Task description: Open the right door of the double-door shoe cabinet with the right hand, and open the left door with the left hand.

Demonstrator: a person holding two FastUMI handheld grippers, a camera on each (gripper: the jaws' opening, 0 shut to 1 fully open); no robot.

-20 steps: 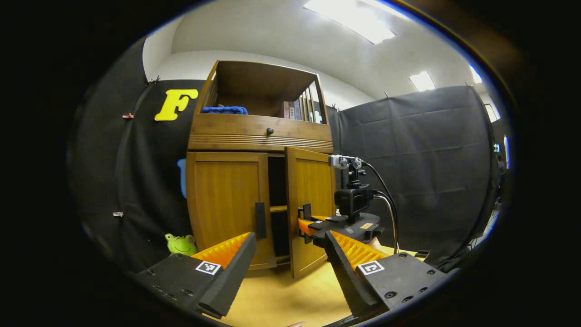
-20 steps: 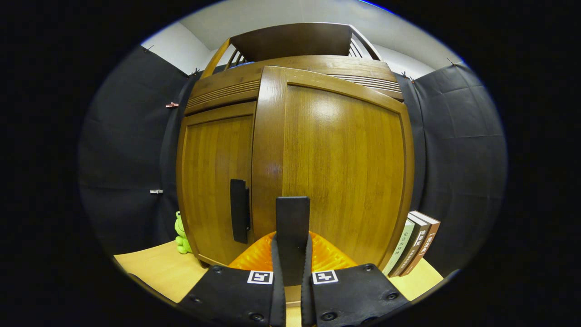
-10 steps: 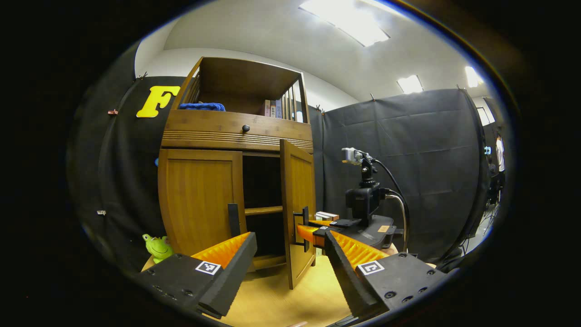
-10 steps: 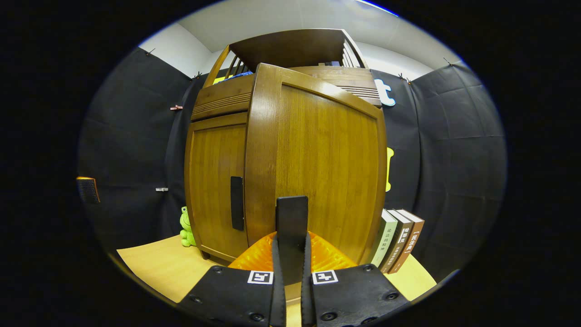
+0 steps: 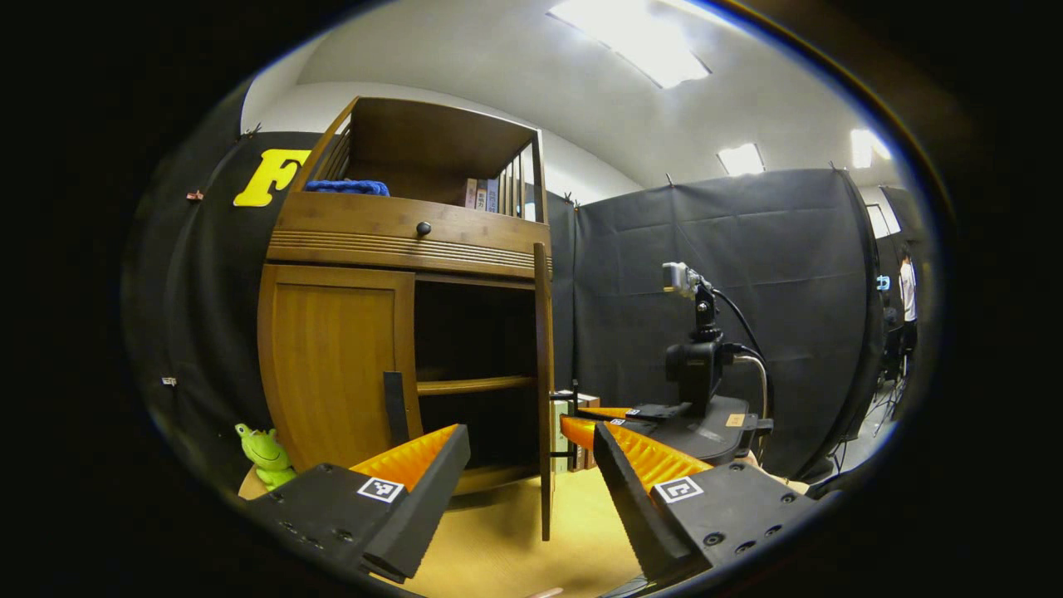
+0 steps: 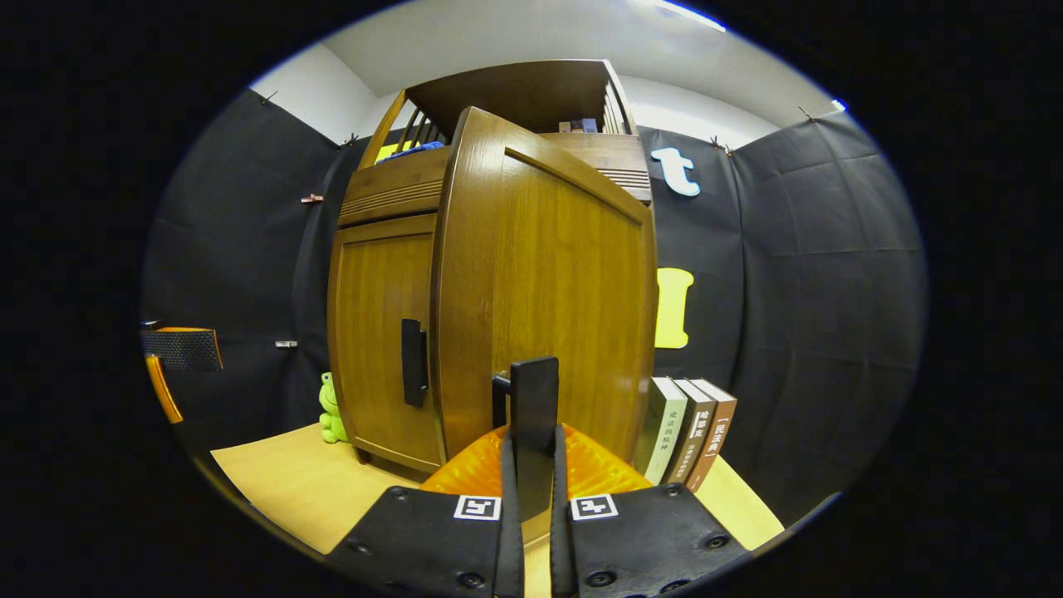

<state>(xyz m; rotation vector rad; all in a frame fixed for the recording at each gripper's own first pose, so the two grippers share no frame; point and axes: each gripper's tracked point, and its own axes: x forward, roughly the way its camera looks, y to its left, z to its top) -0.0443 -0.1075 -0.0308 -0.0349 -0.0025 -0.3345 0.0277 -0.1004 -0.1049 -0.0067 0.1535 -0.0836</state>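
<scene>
In the right gripper view my right gripper (image 6: 531, 453) is shut on the dark vertical handle (image 6: 534, 390) of the wooden shoe cabinet's right door (image 6: 556, 282), which stands swung well out. The left door (image 6: 374, 332) is closed, its dark handle (image 6: 412, 362) free. In the left gripper view the right door (image 5: 544, 390) shows edge-on, with the right gripper (image 5: 581, 413) on its handle. The left door (image 5: 332, 365) and its handle (image 5: 396, 407) lie ahead and left of my left gripper (image 5: 530, 433), which is open, holds nothing and hangs short of the cabinet.
Inside the open half is a dark space with one shelf (image 5: 473, 384). A green frog toy (image 5: 264, 453) sits at the cabinet's left foot. Three upright books (image 6: 689, 428) stand to its right. The cabinet rests on a yellow wooden table (image 6: 282, 473).
The right gripper has pulled the right door farther open, from partly ajar to roughly square with the cabinet front. The left gripper has stayed open and drifted right; the left door has not moved.
</scene>
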